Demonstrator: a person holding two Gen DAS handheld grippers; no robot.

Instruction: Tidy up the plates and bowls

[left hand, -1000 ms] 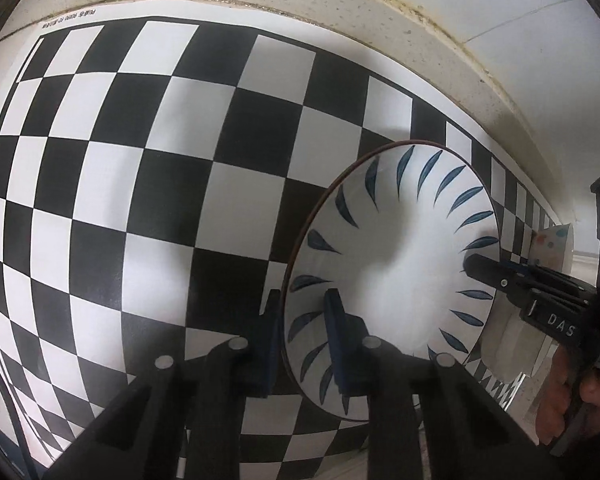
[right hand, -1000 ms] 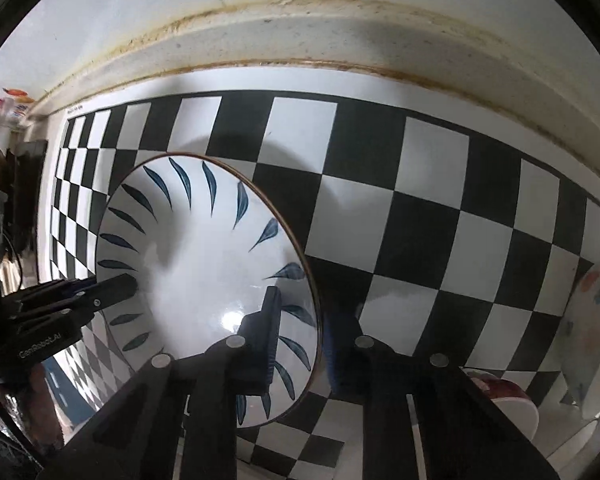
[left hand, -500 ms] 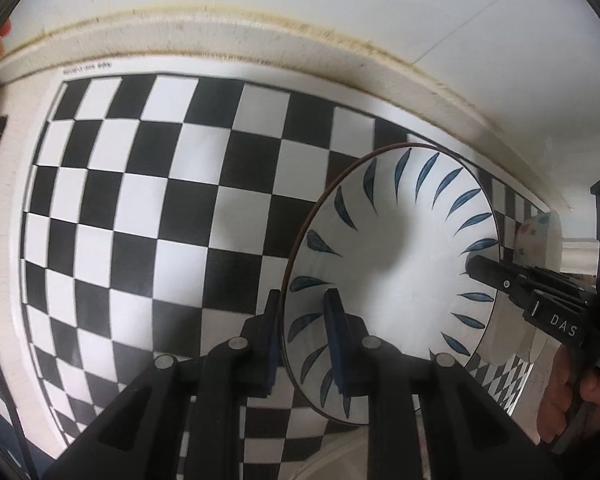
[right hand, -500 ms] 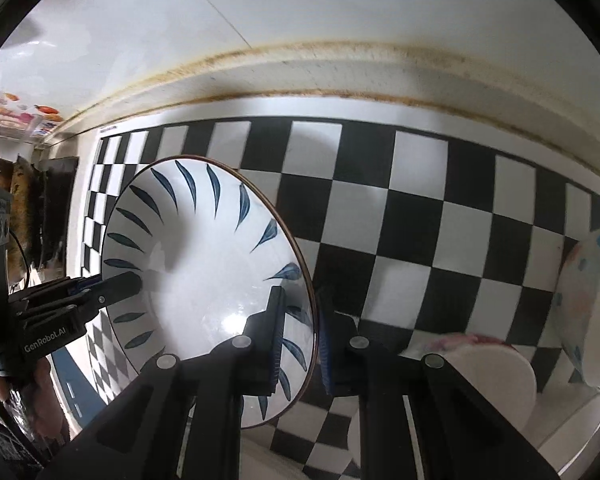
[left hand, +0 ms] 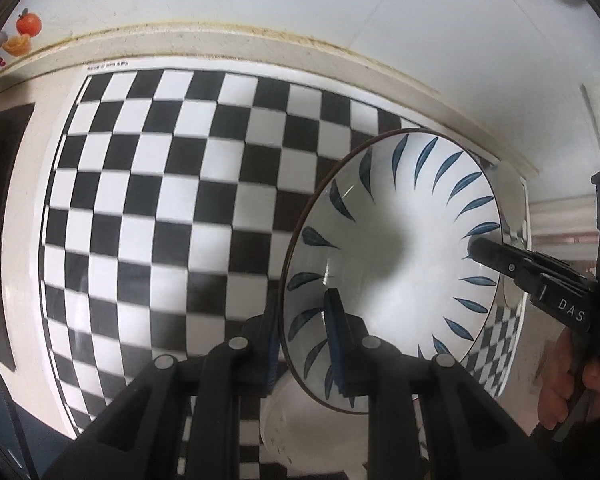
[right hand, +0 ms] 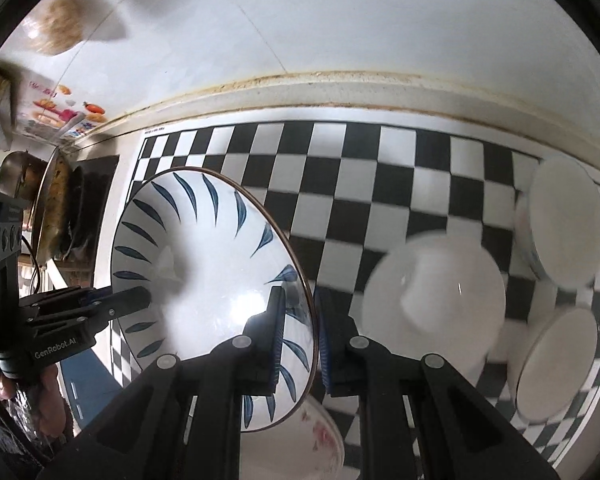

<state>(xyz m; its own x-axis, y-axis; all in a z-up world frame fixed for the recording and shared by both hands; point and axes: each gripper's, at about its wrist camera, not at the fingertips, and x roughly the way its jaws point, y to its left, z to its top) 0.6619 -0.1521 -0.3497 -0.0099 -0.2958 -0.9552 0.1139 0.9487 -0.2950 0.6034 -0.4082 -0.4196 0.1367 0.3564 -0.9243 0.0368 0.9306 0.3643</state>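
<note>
- White-glazed bowl (left hand: pixel 396 264) with blue leaf strokes and a brown rim, held clear of the checkered mat (left hand: pixel 160 208), gripped from both sides.
- My left gripper (left hand: pixel 302 320) is nearly shut on the bowl's left rim: one finger inside, one outside. My right gripper (right hand: pixel 300 328) is pinched the same way on the right rim.
- Change over the last second: the bowl has come up off the mat. Much more mat, the wall and the white dishes now show below and around it; both grips are unchanged.
- Meaning, as I judge it: the lift is done and the carry is under way, probably toward stacking on another dish. Which one, I can't tell.
- Just under the bowl at the near edge sits a floral-rimmed bowl (right hand: pixel 320 436), partly hidden.
- To the right are a white plate (right hand: pixel 436 300) and a stack of white bowls (right hand: pixel 564 228), with another white dish (right hand: pixel 556 360) nearer. All are blurred.
- Surface: a black-and-white checkered mat on a pale counter (left hand: pixel 24 208), with a stained seam where the counter meets the white wall (left hand: pixel 300 4).
- Far left: a dark stovetop (right hand: pixel 96 184), a metal pot (right hand: pixel 16 176) and printed food packaging (right hand: pixel 56 116).
- Risk: it's a rim-only pinch on slick glaze, so any tilt could let the bowl slip.
</note>
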